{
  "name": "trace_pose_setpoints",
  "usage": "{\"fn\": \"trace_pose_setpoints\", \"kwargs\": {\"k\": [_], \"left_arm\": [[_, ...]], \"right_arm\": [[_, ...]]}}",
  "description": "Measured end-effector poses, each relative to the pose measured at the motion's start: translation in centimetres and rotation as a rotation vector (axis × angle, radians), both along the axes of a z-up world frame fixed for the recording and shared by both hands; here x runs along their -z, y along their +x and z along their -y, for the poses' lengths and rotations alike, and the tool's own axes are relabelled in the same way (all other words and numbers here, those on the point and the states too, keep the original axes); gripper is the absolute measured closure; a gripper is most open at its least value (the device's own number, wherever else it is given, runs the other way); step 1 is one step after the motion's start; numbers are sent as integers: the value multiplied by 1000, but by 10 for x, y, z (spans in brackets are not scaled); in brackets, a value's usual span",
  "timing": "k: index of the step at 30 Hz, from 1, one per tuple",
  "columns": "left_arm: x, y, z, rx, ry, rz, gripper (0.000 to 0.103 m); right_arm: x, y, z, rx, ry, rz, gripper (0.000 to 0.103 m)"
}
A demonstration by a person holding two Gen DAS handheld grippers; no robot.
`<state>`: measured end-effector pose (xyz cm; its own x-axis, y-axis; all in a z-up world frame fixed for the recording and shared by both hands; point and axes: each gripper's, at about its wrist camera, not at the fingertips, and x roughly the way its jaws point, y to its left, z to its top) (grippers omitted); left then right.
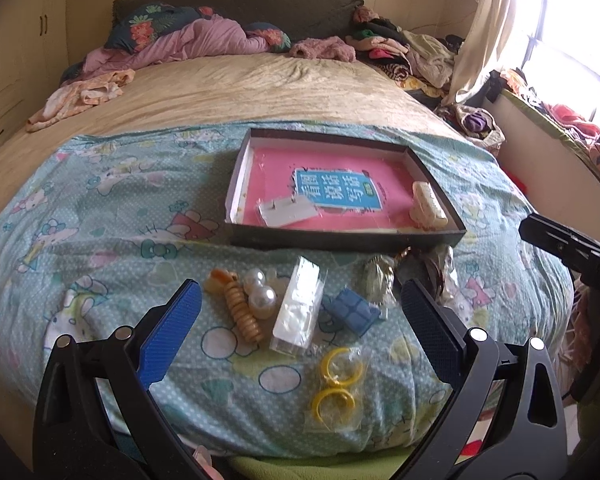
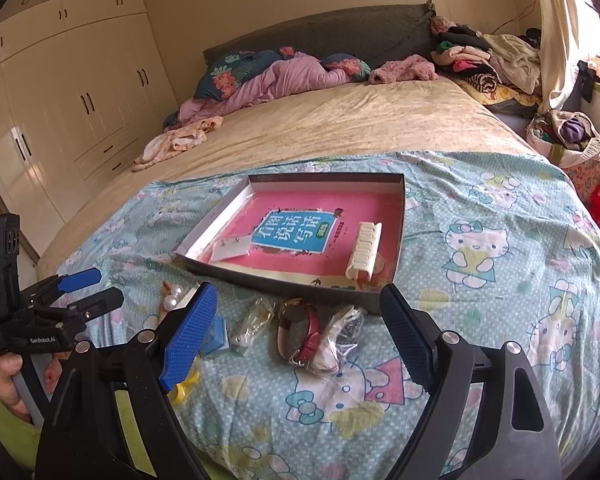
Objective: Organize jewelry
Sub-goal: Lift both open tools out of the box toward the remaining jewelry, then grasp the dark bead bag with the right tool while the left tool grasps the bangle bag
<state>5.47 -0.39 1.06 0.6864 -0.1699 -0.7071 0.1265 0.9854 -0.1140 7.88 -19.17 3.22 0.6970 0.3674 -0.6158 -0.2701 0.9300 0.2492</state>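
Note:
A shallow dark box [image 1: 340,238] [image 2: 400,224] with a pink book as its floor lies on the blanket. Inside are a cream hair clip [image 1: 428,204] [image 2: 365,249] and a white card [image 1: 286,212] [image 2: 232,249]. In front of it lie a pearl and bead hair piece [image 1: 248,300], a clear packet [image 1: 298,308], a blue square piece [image 1: 352,311], bagged yellow hoops [image 1: 336,384], a bagged trinket [image 2: 254,322], a red-strapped watch [image 2: 300,332] and a crumpled bag [image 2: 342,336]. My left gripper [image 1: 300,320] [image 2: 88,286] is open above the packet. My right gripper [image 2: 296,336] is open above the watch.
The Hello Kitty blanket [image 1: 112,216] [image 2: 500,280] covers the near end of a bed [image 2: 340,124]. Crumpled bedding and clothes [image 1: 400,52] pile up at the headboard. A wardrobe [image 2: 60,88] stands on the left, a window and curtain [image 1: 500,20] on the right.

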Motion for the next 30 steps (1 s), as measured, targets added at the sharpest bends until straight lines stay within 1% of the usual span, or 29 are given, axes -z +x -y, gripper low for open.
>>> {"fn": "trace_pose_setpoints", "kwargs": {"k": [7, 11, 19, 24, 27, 29, 30], "left_arm": [[25, -12, 9, 42, 29, -62, 10], [34, -16, 10, 54, 39, -85, 10], [49, -21, 10, 62, 34, -129, 10], [69, -21, 17, 88, 19, -195, 10], [81, -20, 23, 102, 32, -226, 13], [89, -20, 29, 119, 40, -248, 22], [92, -19, 31, 123, 46, -256, 24]], "right_arm": [[17, -4, 0, -6, -3, -51, 21], [26, -5, 2, -5, -5, -75, 21], [41, -8, 3, -1, -11, -112, 21], [50, -9, 4, -1, -15, -136, 21], [55, -8, 5, 4, -19, -145, 21], [59, -7, 7, 10, -20, -154, 21], [61, -6, 7, 12, -22, -157, 21]]}}
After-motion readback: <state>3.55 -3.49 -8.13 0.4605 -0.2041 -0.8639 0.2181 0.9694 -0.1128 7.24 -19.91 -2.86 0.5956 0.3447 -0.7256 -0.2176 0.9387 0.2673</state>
